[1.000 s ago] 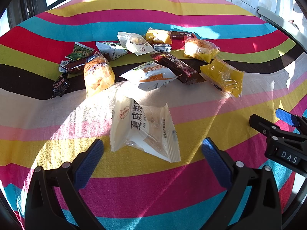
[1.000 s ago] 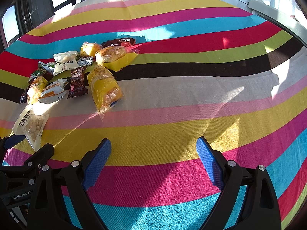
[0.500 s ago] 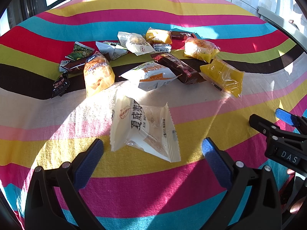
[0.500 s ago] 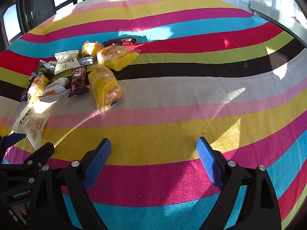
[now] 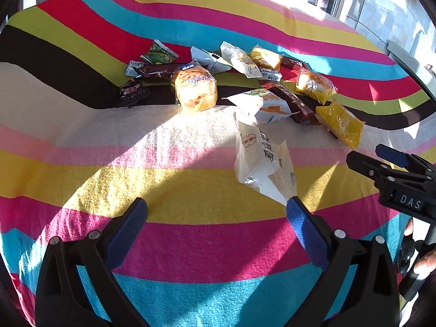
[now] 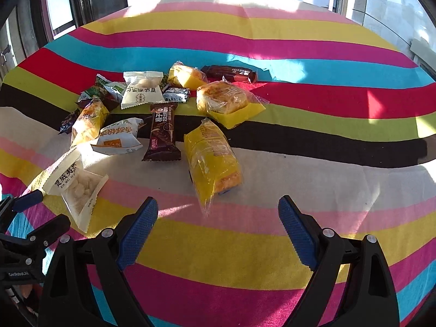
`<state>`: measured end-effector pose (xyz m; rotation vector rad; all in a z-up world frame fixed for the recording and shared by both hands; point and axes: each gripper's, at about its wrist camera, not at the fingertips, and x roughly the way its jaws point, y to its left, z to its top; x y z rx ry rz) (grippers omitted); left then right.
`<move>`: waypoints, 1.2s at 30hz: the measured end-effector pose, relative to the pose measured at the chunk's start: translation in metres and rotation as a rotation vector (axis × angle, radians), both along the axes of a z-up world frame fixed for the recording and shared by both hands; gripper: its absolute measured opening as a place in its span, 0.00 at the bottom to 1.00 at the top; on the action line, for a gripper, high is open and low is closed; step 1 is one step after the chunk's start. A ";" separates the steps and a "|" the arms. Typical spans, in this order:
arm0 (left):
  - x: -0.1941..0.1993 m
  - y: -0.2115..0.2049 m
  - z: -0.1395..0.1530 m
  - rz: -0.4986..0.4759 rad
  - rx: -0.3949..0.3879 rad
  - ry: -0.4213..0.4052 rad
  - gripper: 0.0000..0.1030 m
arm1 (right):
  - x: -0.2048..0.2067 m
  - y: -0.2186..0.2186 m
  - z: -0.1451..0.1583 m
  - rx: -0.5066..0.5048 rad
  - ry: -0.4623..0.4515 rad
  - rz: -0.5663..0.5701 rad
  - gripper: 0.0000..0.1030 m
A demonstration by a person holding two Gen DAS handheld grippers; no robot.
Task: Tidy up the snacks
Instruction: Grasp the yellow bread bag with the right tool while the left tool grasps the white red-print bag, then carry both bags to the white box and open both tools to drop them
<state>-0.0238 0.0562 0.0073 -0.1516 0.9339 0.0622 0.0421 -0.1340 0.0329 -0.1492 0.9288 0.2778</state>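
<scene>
Several wrapped snacks lie in a loose pile on a striped cloth (image 5: 190, 245). A white packet with Chinese print (image 5: 261, 160) lies nearest, just beyond my left gripper's right fingertip (image 5: 295, 209). My left gripper (image 5: 216, 215) is open and empty. My right gripper (image 6: 218, 212) is open and empty, just short of a yellow cake packet (image 6: 212, 158). The white packet also shows in the right wrist view (image 6: 76, 182). A brown bar (image 6: 162, 133), an orange bun packet (image 5: 194, 88) and a cake on a yellow tray (image 6: 223, 99) lie further back.
The right gripper shows at the right edge of the left wrist view (image 5: 392, 174); the left gripper shows at the lower left of the right wrist view (image 6: 24, 229). Windows and a sill (image 5: 403, 54) lie beyond the table's far edge.
My left gripper has swung left, so the white packet now sits off its right finger. My right gripper has moved forward and left, closer to the yellow packet and the pile.
</scene>
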 end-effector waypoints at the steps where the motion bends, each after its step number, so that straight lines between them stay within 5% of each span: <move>1: -0.002 0.008 0.001 0.013 -0.012 -0.003 0.99 | 0.009 0.004 0.001 -0.015 -0.003 0.006 0.84; 7: -0.007 0.042 0.002 0.050 -0.030 0.015 0.99 | 0.040 0.018 -0.005 -0.059 0.025 0.083 0.79; 10: -0.011 0.043 0.005 0.044 -0.042 0.016 0.99 | 0.028 0.012 -0.006 0.000 0.013 0.114 0.35; 16: 0.011 -0.003 0.013 -0.055 -0.015 -0.007 0.99 | -0.025 -0.012 0.002 0.071 -0.044 0.053 0.35; 21: 0.045 -0.052 -0.005 -0.148 0.176 0.028 0.99 | -0.067 -0.046 0.006 0.171 -0.052 -0.023 0.35; 23: 0.043 -0.056 -0.001 -0.207 0.135 -0.004 0.68 | -0.083 -0.056 0.008 0.189 -0.059 -0.044 0.35; 24: 0.040 -0.055 0.002 -0.212 0.116 -0.008 0.43 | -0.090 -0.060 0.010 0.203 -0.063 -0.049 0.35; 25: 0.036 -0.054 0.005 -0.208 0.115 -0.010 0.35 | -0.098 -0.063 0.012 0.216 -0.069 -0.051 0.35; 28: 0.015 -0.040 0.014 -0.251 -0.005 -0.036 0.33 | -0.121 -0.065 0.015 0.229 -0.091 -0.045 0.35; 36: -0.049 -0.031 0.017 -0.219 -0.094 -0.085 0.34 | -0.152 -0.067 0.013 0.289 -0.078 -0.049 0.35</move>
